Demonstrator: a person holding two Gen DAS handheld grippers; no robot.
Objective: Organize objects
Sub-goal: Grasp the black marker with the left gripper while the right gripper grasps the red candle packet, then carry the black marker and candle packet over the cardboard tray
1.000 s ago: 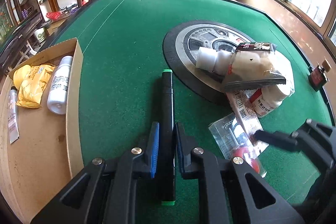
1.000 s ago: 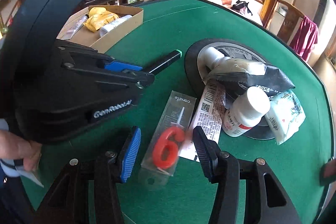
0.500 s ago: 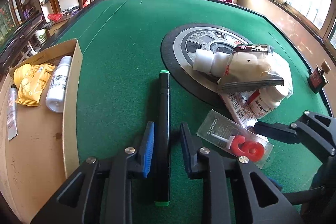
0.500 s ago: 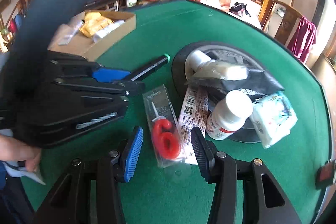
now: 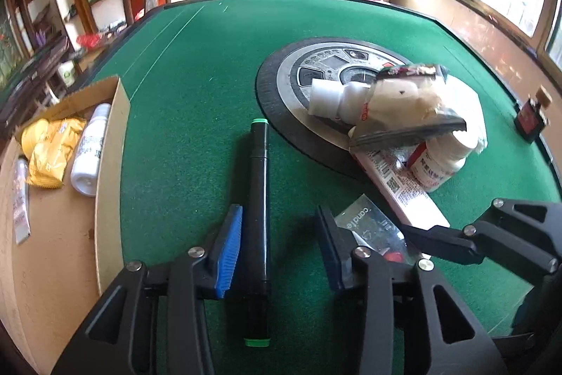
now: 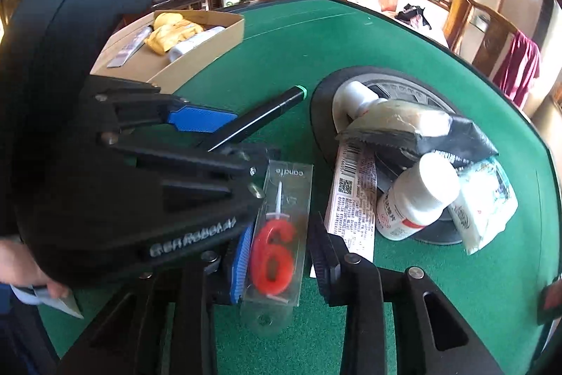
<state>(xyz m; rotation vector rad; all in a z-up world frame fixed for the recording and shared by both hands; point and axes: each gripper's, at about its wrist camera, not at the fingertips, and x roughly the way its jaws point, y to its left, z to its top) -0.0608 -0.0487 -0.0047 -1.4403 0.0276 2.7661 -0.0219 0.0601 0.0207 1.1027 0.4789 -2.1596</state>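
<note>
A black marker with green ends [image 5: 258, 220] lies on the green table between the fingers of my left gripper [image 5: 279, 248], which is open; the marker rests beside the left blue pad. It also shows in the right wrist view [image 6: 260, 118]. My right gripper [image 6: 279, 255] has its fingers at both sides of a clear pack holding a red "6" candle [image 6: 274, 255]; the pack lies on the felt, and it also shows in the left wrist view [image 5: 372, 231].
A cardboard box [image 5: 109, 171] at the left holds a yellow packet [image 5: 47, 150], a white bottle [image 5: 89, 150] and a sachet. On a round black disc [image 5: 281, 115] lies a pile: white bottles, a black bag [image 5: 407, 108], a barcode strip [image 5: 397, 185].
My left gripper has opened wide and let go of the marker, which now lies on the table. My right gripper has closed in around the candle pack.
</note>
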